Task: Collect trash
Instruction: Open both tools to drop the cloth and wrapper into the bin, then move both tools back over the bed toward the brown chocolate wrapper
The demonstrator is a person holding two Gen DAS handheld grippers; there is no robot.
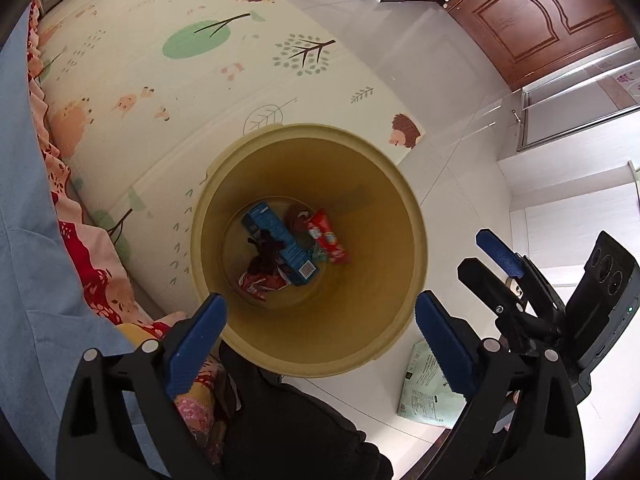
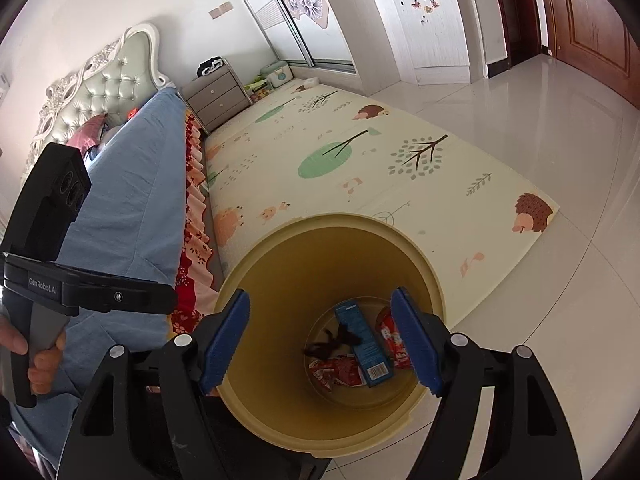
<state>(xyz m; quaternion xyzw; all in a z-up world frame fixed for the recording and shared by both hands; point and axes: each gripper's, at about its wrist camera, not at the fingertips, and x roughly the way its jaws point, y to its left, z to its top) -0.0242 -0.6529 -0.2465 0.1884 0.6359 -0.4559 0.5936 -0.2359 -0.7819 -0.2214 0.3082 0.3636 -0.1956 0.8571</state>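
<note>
Left wrist view shows the left gripper (image 1: 320,336) with fingers wide apart and empty over the yellow bin (image 1: 404,208), trash at its bottom, while a green packet (image 1: 424,388) lies on the floor lower right, nearer the open, empty right gripper (image 1: 486,254).

Bin (image 1: 412,200) and mat (image 1: 168,92) on floor (image 1: 460,184)

The yellow bin (image 1: 404,216) stands open-mouthed, its upper shaft clear down to the wrappers and blue box (image 1: 280,244) at the bottom. Left, the bed's blue sheet (image 1: 28,200) hems it in closely. Far, the play mat (image 1: 160,80) lies flat and bare; right, tiled floor (image 2: 560,200) is open, bar a pale packet (image 1: 424,392) just beside the bin.
</note>
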